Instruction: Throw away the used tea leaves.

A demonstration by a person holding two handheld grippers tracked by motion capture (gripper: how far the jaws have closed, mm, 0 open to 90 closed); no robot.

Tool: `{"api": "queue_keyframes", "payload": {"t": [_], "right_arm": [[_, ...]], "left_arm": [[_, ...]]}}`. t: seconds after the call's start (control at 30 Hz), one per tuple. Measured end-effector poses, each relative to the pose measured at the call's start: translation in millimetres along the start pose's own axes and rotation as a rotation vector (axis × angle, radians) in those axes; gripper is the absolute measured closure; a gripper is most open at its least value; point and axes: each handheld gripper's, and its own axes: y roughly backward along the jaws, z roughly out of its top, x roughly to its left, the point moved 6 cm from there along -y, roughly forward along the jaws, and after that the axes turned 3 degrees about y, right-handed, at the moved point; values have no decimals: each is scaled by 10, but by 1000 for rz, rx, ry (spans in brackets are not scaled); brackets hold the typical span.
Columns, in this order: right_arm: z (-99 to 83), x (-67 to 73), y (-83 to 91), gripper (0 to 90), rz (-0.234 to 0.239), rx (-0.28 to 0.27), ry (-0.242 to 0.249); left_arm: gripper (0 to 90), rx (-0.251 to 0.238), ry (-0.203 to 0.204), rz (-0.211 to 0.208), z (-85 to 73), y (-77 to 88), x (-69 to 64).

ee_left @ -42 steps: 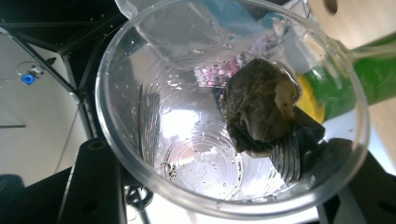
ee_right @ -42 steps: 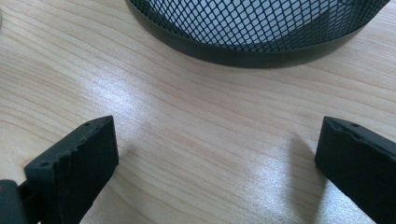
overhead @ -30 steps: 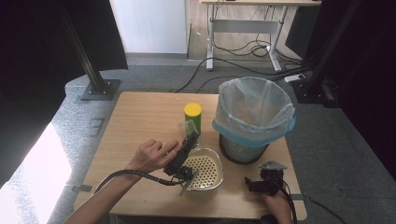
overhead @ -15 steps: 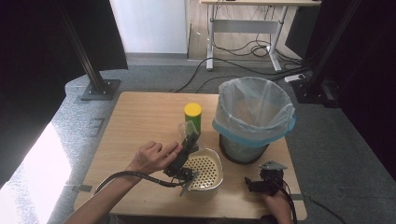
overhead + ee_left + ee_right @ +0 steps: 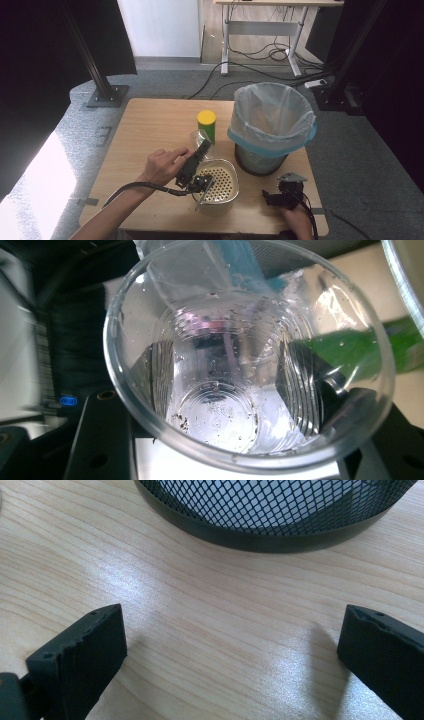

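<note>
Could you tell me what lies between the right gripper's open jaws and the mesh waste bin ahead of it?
Bare wooden table lies between the right gripper and the mesh bin, as the right gripper view shows.

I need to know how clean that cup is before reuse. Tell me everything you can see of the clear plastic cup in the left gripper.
The clear plastic cup is thin, see-through and ribbed around its lower wall, with a rolled rim and a round moulded base. Droplets and a few dark specks cling inside; no liquid stands in it. The left gripper is shut on it, one black jaw pressing each side. It is held off the table, near the yellow-lidded green can.
</note>
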Motion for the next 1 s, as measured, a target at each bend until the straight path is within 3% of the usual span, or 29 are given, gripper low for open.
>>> {"api": "queue_keyframes", "payload": {"t": [0.07,0.13,0.3,0.53,0.6,0.63,0.67,1.0], "right_arm": [[0,1,0,0,0,0,-1],[0,2,0,0,0,0,-2],[0,0,0,0,0,0,0],[0,0,1,0,0,0,0],[-1,0,2,0,1,2,1],[0,-1,2,0,1,2,1],[0,-1,2,0,1,2,1],[0,0,2,0,1,2,0]], "left_arm": [[400,-15,70,-40,-1,-3,33],[398,-28,170,-93,-9,-10,74],[390,-38,327,-214,-63,-36,110],[386,-63,535,-351,-160,-85,163],[384,-80,608,-398,-185,-105,199],[382,-86,664,-436,-214,-122,226],[381,-86,664,-436,-214,-122,226],[379,-131,943,-588,-356,-209,337]]}}
